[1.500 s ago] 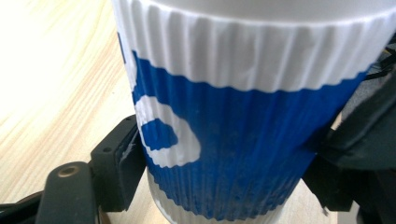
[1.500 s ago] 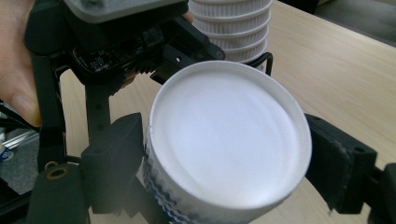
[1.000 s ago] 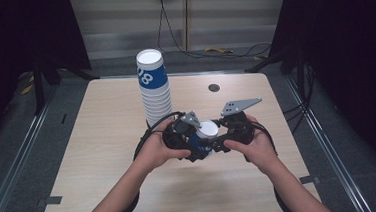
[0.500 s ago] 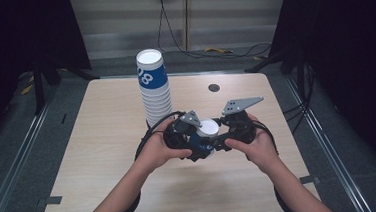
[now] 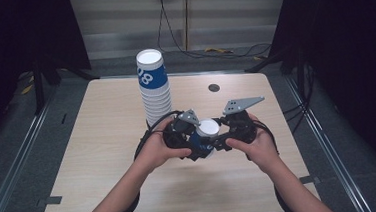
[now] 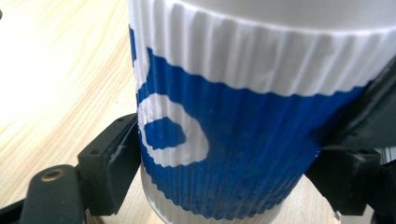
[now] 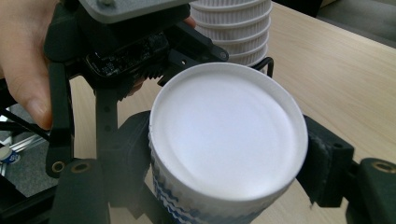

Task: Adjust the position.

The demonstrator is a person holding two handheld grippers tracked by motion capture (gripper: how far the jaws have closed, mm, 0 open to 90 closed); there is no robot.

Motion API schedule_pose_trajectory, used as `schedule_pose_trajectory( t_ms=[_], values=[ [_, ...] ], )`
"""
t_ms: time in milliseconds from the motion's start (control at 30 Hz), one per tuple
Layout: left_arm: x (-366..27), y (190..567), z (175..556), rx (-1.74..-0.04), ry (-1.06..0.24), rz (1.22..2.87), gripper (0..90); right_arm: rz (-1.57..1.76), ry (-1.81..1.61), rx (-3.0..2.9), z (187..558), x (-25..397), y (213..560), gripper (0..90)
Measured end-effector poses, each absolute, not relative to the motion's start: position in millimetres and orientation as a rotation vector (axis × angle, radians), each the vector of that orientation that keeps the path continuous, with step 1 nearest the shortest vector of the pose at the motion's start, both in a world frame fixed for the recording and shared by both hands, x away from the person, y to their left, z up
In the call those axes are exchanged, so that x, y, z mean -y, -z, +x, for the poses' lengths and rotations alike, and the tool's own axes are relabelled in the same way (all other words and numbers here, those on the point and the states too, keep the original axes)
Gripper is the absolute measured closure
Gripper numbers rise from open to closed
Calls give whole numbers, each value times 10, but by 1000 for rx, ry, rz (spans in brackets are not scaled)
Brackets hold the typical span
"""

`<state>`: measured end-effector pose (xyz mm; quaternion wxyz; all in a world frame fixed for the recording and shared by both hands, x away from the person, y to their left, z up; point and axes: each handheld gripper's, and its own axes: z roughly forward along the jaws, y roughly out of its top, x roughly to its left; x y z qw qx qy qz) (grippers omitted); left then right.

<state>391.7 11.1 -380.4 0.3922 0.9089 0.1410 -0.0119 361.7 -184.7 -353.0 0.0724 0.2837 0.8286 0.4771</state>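
A ribbed white paper cup with a blue band (image 5: 208,130) is held bottom-up just above the table's middle, between both hands. My left gripper (image 5: 194,141) is shut on its blue side (image 6: 243,140), one black jaw pressing on each flank. My right gripper (image 5: 219,137) is shut on the same cup from the other side, and the cup's flat white base (image 7: 229,130) sits between its pads (image 7: 327,158). The left gripper (image 7: 126,42) and a thumb show close behind the cup in the right gripper view.
A tall stack of the same cups (image 5: 153,86) stands on the wooden table (image 5: 103,142) just behind the hands, its lower cups (image 7: 233,28) close to the held cup. A small dark round mark (image 5: 214,87) lies at the back right. Cables trail on the floor behind.
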Motion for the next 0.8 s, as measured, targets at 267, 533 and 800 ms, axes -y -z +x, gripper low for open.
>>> schedule_pose_trajectory(
  t_ms=[267,533,800],
  values=[
    [-107,3792,3917,-351,31,2326,177,840,-1431,-2495,3610,1840,3533,276],
    [-101,3746,3915,-343,36,2365,214,840,-1461,-2489,3606,1845,3553,267],
    [-101,3700,3919,-315,32,2400,240,849,-1499,-2482,3604,1859,3555,257]
  ],
)
